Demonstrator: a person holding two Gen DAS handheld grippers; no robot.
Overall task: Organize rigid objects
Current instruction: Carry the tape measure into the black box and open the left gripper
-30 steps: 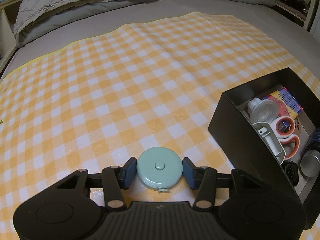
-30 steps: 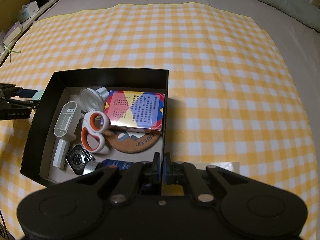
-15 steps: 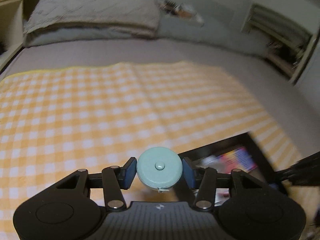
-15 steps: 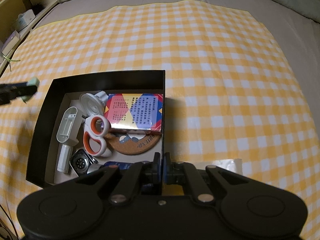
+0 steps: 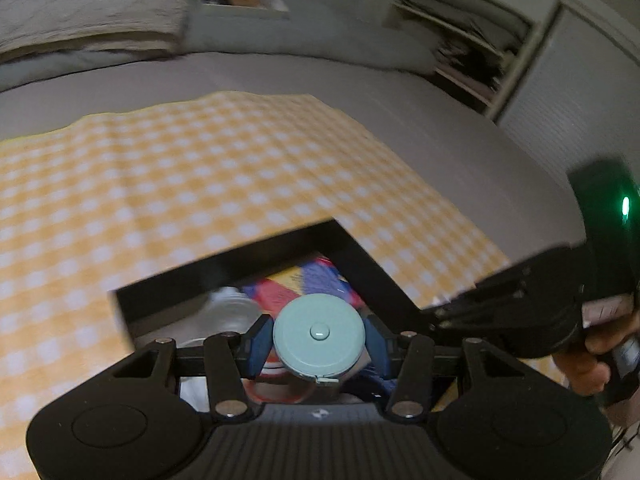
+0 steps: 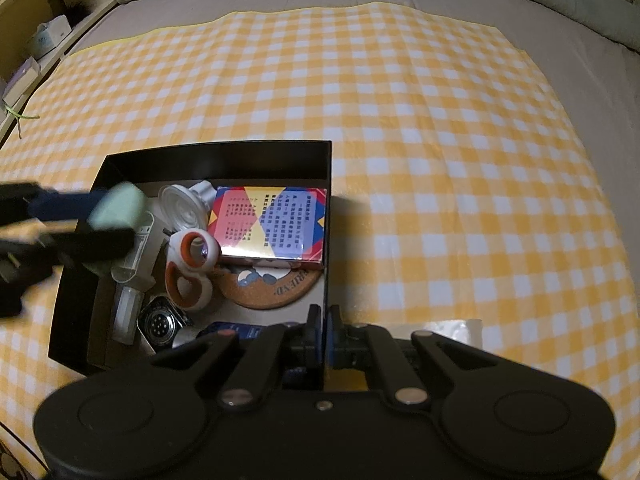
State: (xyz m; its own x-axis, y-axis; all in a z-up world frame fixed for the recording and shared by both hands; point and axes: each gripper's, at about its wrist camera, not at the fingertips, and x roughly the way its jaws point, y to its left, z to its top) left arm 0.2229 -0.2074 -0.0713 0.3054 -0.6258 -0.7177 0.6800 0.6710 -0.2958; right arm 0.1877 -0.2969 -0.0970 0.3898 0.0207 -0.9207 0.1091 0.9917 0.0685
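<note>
Mint-green and round, the tape measure (image 5: 319, 334) sits clamped between your left gripper's (image 5: 318, 340) blue pads, held in the air above the open black box (image 6: 224, 158). Your right gripper (image 6: 323, 338) has its jaws pressed together on the box's near wall. Inside lie scissors (image 6: 192, 268), a colourful carton (image 6: 268, 222) and a cork coaster (image 6: 276, 286).

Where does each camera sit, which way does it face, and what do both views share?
Left wrist: behind the left gripper, facing the bed; it grips the tape measure; a hand shows.
Right wrist: behind the right gripper, facing down at the black box, pinching its wall.
Shared: tape measure, box, checked cloth.
</note>
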